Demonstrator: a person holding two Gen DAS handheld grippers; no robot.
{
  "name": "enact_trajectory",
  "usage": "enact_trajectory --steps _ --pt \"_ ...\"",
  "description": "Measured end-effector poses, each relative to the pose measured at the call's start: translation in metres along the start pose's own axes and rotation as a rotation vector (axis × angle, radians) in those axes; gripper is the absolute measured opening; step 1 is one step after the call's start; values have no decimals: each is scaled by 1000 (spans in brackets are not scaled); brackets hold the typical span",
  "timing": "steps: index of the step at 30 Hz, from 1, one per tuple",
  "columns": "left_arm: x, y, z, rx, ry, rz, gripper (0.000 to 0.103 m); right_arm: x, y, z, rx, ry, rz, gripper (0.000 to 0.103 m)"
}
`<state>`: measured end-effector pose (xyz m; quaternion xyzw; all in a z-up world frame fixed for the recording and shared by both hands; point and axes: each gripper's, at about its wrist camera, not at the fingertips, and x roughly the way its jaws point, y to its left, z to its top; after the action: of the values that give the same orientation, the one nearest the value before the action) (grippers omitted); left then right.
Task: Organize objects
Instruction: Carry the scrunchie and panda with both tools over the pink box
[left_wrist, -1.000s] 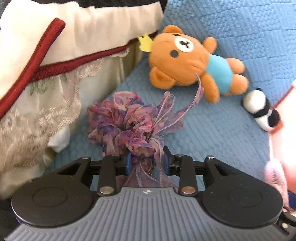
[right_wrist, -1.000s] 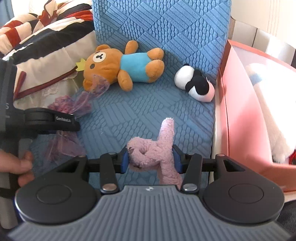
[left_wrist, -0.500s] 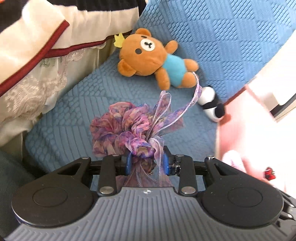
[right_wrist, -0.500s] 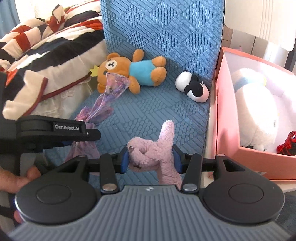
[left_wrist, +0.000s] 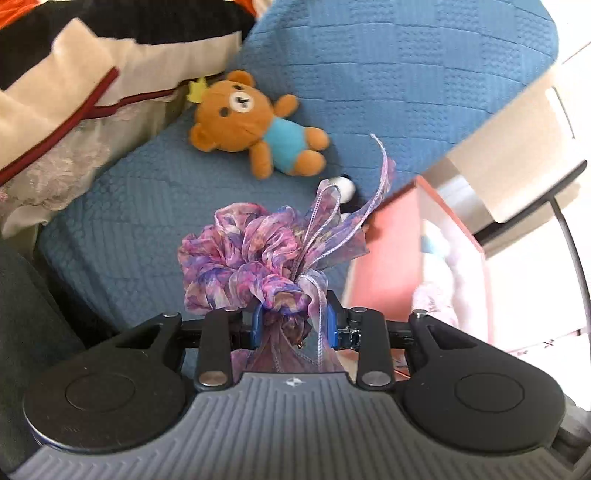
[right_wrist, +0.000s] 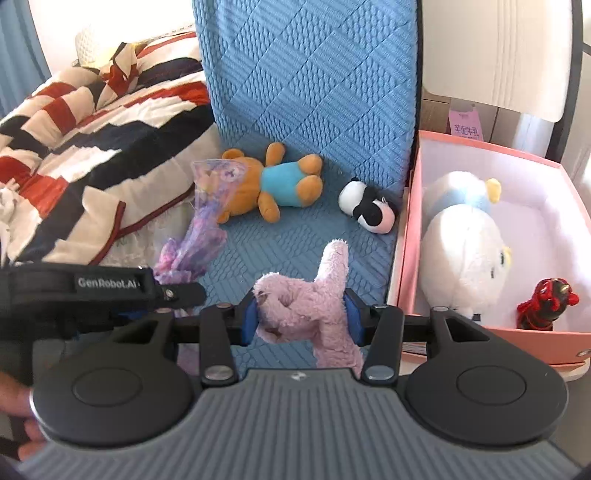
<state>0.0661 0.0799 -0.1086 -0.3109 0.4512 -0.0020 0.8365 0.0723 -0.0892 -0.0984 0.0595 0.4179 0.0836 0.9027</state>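
Observation:
My left gripper (left_wrist: 294, 325) is shut on a purple floral scrunchie with ribbon tails (left_wrist: 255, 258), held in the air above the blue chair seat (left_wrist: 147, 206). My right gripper (right_wrist: 301, 319) is shut on a pink fuzzy plush piece (right_wrist: 306, 299), also lifted off the seat. A brown bear in a blue shirt (left_wrist: 255, 125) (right_wrist: 269, 184) and a small black-and-white plush (right_wrist: 369, 212) lie on the seat near the backrest. The pink box (right_wrist: 410, 236) stands to the right of the chair. In the right wrist view the scrunchie (right_wrist: 192, 247) hangs from the left gripper's body (right_wrist: 107, 284).
Inside the pink box lie a large white plush (right_wrist: 465, 251) and a small red-and-black toy (right_wrist: 543, 302). A striped blanket (right_wrist: 85, 147) is heaped to the left of the chair. A white chair back (right_wrist: 517, 51) stands behind the box. A hand (right_wrist: 18, 413) shows at lower left.
Both grippers have risen from the seat with their loads and swung toward the pink box, which now shows its inside. Grips are unchanged.

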Motion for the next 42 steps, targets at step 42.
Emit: enact_trajectory --steps 42 --pt "94 -276 4 206 48 -121 37 -59 -227 55 242 -196 -106 50"
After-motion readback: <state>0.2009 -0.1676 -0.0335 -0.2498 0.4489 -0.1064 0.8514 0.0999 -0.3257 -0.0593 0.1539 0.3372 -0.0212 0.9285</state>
